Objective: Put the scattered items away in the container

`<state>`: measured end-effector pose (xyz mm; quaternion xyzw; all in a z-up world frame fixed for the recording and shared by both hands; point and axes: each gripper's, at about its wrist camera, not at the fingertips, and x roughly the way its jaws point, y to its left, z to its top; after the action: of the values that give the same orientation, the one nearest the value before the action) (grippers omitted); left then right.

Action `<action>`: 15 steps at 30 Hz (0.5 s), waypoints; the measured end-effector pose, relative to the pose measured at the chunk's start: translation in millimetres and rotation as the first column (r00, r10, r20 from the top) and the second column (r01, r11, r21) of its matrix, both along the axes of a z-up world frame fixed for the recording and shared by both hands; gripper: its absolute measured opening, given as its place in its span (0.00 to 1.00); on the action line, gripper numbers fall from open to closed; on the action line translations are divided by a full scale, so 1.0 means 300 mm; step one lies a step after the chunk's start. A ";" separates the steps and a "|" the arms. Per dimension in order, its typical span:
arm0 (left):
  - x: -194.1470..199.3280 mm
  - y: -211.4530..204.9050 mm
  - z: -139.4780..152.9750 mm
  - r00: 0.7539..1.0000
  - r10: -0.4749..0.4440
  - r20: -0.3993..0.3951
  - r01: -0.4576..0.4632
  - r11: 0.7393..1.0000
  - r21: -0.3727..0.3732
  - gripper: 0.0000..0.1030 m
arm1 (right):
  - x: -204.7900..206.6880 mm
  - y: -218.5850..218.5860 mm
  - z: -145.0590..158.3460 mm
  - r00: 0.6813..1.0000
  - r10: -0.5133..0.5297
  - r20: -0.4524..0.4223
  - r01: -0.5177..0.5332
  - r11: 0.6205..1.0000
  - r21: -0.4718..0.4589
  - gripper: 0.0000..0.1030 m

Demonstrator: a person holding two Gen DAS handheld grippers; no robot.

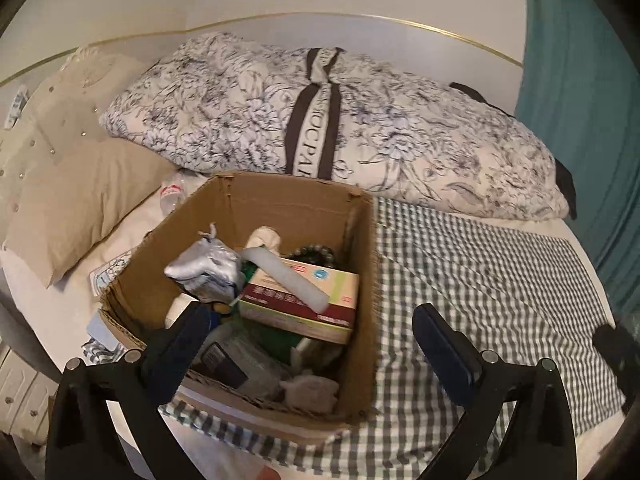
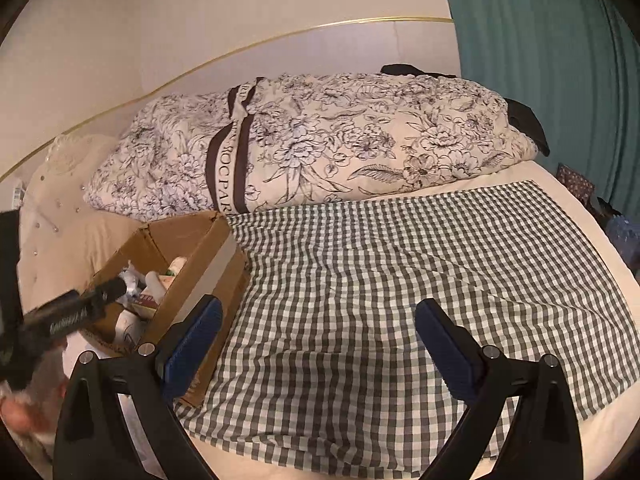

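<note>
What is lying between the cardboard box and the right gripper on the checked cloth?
Nothing: in the right wrist view, only bare checked cloth stretches from the cardboard box to the open right gripper.

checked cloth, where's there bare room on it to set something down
The checked cloth lies bare from the cardboard box across to its far edge by the teal curtain, and back to the floral duvet. It is crowded only inside the box, piled with items.

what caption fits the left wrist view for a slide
Open left gripper above a cardboard box full of items on a checked cloth.
</note>
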<state>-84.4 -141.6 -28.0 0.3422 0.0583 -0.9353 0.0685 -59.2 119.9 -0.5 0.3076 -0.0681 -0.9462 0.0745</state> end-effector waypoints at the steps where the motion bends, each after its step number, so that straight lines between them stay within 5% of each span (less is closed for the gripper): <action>1: 0.003 0.013 0.001 1.000 -0.007 0.001 0.007 1.000 -0.004 1.00 | 0.000 0.003 0.006 1.000 0.001 -0.007 -0.001 1.000 -0.005 0.95; 15: 0.017 0.023 0.013 1.000 -0.018 -0.004 0.018 1.000 -0.025 1.00 | 0.000 -0.003 -0.004 1.000 -0.004 0.014 0.004 1.000 0.027 0.95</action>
<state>-79.2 -134.7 -24.2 0.3397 0.0435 -0.9373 0.0643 -59.2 118.9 -1.7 0.3148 -0.0564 -0.9450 0.0679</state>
